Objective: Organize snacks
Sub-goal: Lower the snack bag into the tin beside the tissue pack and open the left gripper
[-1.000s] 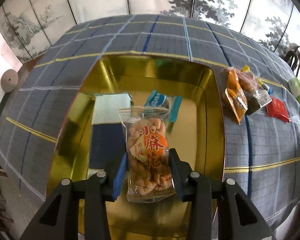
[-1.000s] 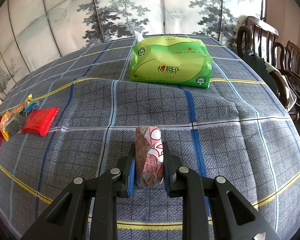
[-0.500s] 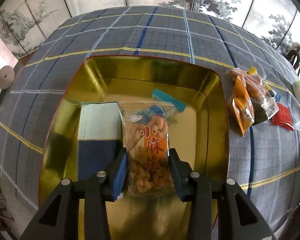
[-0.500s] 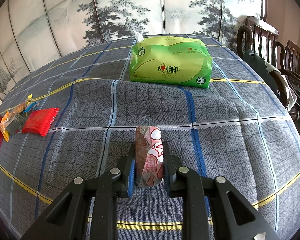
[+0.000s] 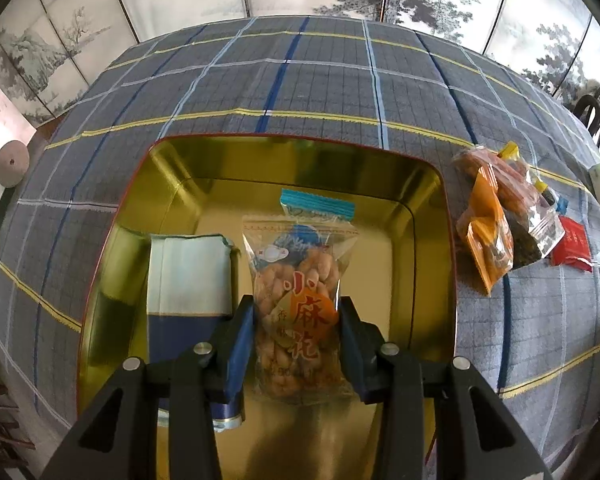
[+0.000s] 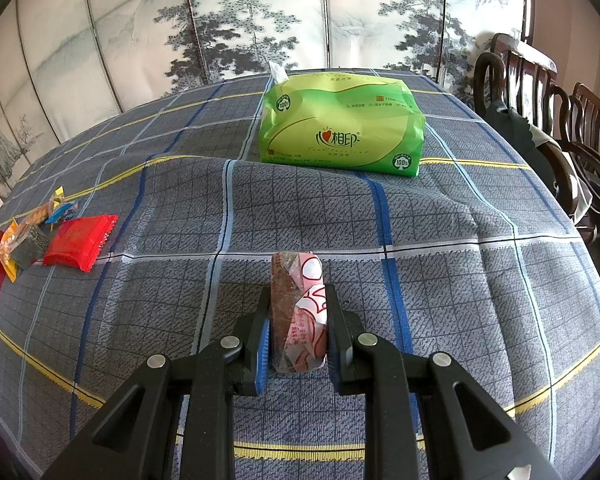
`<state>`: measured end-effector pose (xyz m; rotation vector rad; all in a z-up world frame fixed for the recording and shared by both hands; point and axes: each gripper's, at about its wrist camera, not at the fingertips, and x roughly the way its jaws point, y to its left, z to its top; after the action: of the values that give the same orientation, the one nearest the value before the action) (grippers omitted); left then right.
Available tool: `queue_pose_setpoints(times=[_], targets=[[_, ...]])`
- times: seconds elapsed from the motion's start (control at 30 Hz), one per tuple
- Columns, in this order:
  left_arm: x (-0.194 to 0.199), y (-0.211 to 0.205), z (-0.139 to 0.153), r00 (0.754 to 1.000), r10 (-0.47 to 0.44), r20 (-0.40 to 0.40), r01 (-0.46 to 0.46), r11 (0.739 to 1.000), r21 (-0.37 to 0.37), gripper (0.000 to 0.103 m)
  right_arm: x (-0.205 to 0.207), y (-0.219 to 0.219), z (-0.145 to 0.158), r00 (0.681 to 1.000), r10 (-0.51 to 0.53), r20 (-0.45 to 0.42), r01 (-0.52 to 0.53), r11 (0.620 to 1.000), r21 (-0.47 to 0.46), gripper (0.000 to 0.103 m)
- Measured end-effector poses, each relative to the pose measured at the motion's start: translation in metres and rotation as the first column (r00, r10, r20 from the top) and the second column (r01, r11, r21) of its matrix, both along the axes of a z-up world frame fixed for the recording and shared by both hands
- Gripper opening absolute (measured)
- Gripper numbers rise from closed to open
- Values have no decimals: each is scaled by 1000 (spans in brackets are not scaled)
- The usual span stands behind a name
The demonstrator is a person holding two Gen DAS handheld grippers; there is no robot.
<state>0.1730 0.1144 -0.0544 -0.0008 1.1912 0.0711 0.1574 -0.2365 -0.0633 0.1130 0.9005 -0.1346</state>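
Gold tin, centre of the left wrist view, now sits nearer and fuller than a second ago; the twisted-dough snack bag, clenched in the left gripper jaws, has descended over its floor beside the white-and-blue box, so release appears imminent; right gripper, unchanged, grasps the pink-wrapped snack above the surface, lower centre.

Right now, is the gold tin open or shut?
Open: no lid on the gold tin; its shiny floor shows, with packets inside.
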Motion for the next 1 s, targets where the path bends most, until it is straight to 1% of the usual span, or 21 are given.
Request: queue_pose_setpoints(times=[0.23, 0.47, 0.57, 0.67, 0.83, 0.93, 1.0], targets=[[0, -2, 1, 999, -9, 35, 8, 999, 31, 41, 1, 2, 0, 1000, -1, -1, 1, 1000, -2, 21], [-5, -2, 5, 998, -5, 57, 3, 999, 45, 41, 1, 3, 0, 1000, -2, -1, 2, 1000, -4, 21], [-8, -3, 6, 998, -8, 61, 5, 999, 52, 45, 2, 4, 0, 1000, -2, -1, 2, 1000, -5, 21], [-11, -5, 9, 997, -12, 71, 6, 997, 79, 51, 2, 4, 0, 1000, -3, -2, 3, 1000, -6, 21], [-18, -9, 17, 994, -37, 107, 27, 995, 100, 61, 2, 6, -1, 1000, -3, -3, 3, 1000, -9, 21], [-20, -13, 22, 990, -52, 129, 36, 991, 125, 62, 3, 6, 0, 1000, -4, -3, 4, 1000, -10, 21], [-22, -15, 24, 989, -61, 137, 44, 992, 118, 62, 3, 7, -1, 1000, -4, -3, 4, 1000, -13, 20]])
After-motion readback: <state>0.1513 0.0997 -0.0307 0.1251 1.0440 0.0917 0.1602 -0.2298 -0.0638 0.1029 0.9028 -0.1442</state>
